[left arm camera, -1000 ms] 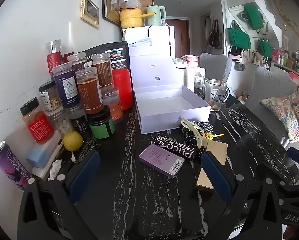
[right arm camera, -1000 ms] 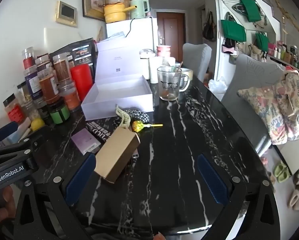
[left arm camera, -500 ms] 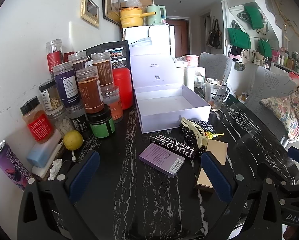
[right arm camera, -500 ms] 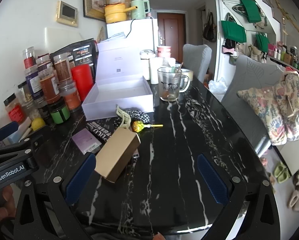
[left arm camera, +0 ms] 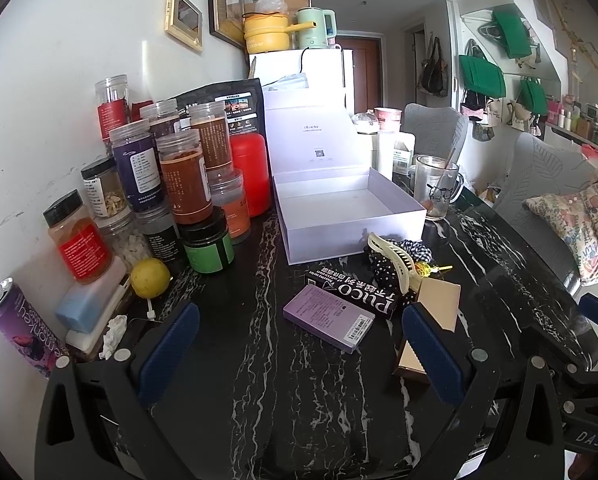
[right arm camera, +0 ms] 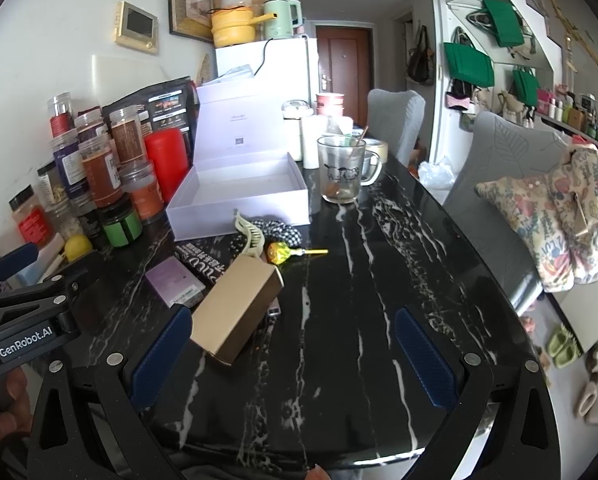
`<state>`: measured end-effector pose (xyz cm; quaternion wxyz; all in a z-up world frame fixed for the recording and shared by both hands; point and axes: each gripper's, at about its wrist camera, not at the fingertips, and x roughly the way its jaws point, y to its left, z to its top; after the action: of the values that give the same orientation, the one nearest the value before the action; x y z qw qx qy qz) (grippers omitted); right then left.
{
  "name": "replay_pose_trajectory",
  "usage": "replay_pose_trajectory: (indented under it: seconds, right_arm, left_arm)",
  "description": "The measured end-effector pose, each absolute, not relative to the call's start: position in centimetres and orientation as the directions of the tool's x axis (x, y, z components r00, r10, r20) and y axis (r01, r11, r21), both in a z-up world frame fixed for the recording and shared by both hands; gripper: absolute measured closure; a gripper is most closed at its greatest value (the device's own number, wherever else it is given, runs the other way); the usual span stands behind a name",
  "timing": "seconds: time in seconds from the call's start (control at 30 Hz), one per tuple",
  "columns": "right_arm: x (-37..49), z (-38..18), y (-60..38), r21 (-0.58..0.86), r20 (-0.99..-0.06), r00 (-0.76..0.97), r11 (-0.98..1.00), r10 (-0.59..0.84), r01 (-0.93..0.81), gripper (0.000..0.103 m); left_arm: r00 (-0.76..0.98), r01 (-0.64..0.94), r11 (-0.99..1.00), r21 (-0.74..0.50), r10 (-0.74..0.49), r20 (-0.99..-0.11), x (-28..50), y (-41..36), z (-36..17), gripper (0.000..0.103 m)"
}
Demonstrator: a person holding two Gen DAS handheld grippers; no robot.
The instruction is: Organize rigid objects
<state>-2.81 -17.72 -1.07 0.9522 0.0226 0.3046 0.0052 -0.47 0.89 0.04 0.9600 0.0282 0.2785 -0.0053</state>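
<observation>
An open white box [left arm camera: 349, 216] [right arm camera: 239, 196] with its lid raised sits on the black marble table [left arm camera: 283, 392] [right arm camera: 359, 320]. In front of it lie a purple box [left arm camera: 328, 317] [right arm camera: 175, 282], a black PUCO box [left arm camera: 355, 294] [right arm camera: 203, 262], a tan carton [right arm camera: 237, 304] [left arm camera: 439, 304], a cream hair clip [left arm camera: 391, 258] [right arm camera: 251, 234], a chequered scrunchie [right arm camera: 281, 232] and a yellow lollipop [right arm camera: 285, 252]. My left gripper [left arm camera: 299, 354] is open, a short way before the purple box. My right gripper [right arm camera: 293, 354] is open, its left finger beside the tan carton.
Several spice jars [left arm camera: 179, 176] [right arm camera: 99, 176], a red canister [left arm camera: 251, 178] and a lemon [left arm camera: 150, 278] crowd the wall side. A drink can [left arm camera: 23, 328] stands at near left. A glass mug [right arm camera: 341, 174] [left arm camera: 435, 192] stands right of the box. Grey chairs [right arm camera: 499, 184] line the right edge.
Both views have shifted very slightly; the objects and both grippers stay where they were.
</observation>
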Motion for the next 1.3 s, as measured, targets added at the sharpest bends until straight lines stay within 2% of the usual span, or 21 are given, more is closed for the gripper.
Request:
replay_pose_trajectory:
  seconds: [1.3]
  right_arm:
    - [-2.62, -1.62, -17.04, 0.042, -0.588, 0.808, 0.999, 0.034, -0.011, 0.000]
  left_arm:
    - [0.833, 0.016, 0.998, 0.060, 0.020, -0.552, -0.27, 1.52, -0.39, 0.000]
